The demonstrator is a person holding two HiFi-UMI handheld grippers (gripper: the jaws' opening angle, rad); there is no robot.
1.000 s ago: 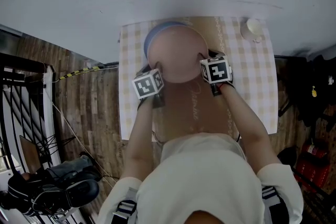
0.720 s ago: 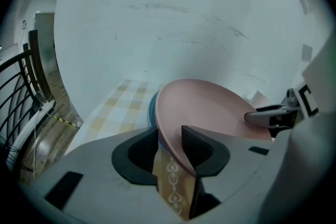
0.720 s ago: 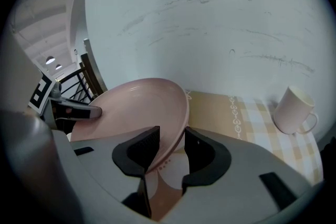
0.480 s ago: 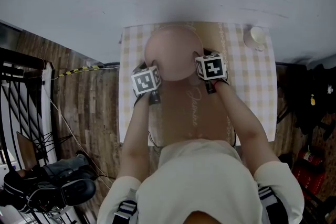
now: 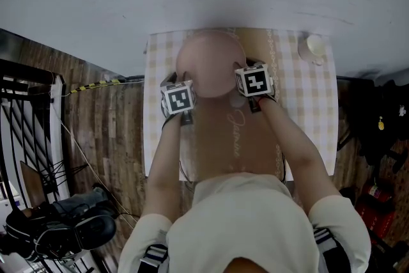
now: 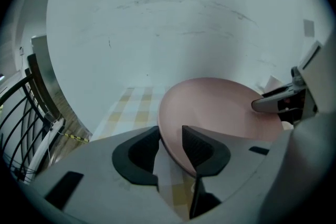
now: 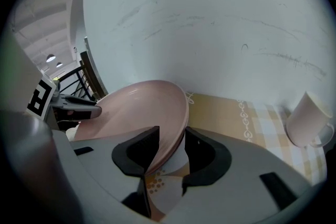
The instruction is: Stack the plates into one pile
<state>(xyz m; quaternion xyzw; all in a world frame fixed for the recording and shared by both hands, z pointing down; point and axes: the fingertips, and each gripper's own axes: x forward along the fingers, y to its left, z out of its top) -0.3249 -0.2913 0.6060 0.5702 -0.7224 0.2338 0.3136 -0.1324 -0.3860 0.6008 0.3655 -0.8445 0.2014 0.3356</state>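
- Head view: high up, steeply down on table [image 5: 313,93].
- Left gripper view: close behind own jaws, twd wall [image 6: 184,23].
- Right gripper view: same; all 3 share pink plate [image 5: 211,64].

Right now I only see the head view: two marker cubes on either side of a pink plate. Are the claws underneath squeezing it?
Observer: No. In the left gripper view the left gripper has its jaws apart. They have just been opening, and the rim of the pink plate sits loosely between them.
Operator: And the other one?
Observer: Much the same. The right gripper view shows the right gripper has also just been opening. The plate's rim is between its jaws, with a gap beside one jaw.
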